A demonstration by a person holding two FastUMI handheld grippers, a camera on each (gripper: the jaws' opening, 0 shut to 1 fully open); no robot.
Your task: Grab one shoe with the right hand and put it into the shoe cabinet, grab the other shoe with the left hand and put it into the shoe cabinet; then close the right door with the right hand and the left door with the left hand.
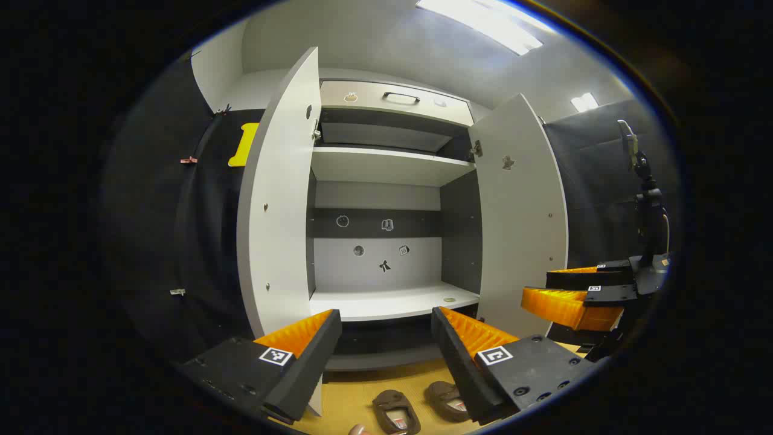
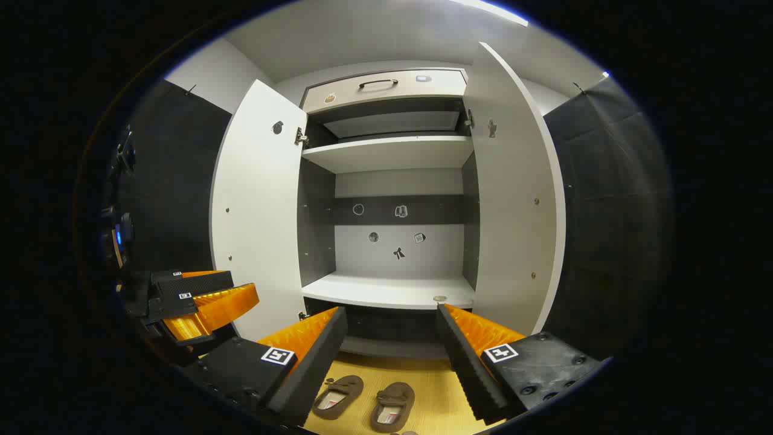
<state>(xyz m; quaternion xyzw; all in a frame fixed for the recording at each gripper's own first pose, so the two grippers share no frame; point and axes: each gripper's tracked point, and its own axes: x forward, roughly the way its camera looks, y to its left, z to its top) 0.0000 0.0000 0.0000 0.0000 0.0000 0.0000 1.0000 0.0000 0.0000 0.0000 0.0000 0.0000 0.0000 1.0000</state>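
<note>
- Shoe cabinet (image 1: 386,175), white, in front; left door (image 1: 278,199) and right door (image 1: 522,211) both swung wide.
- Shelves inside bare but for a small round object (image 2: 440,298) on the lower shelf (image 2: 386,293), near its front right edge.
- Two brown shoes side by side on the yellow floor (image 2: 435,386) before the cabinet: left shoe (image 2: 338,396), right shoe (image 2: 392,406).
- Left gripper (image 1: 386,338) spread wide, nothing between fingers, held above the shoes.
- Right gripper (image 2: 392,335) likewise spread and unloaded, beside the left.
</note>
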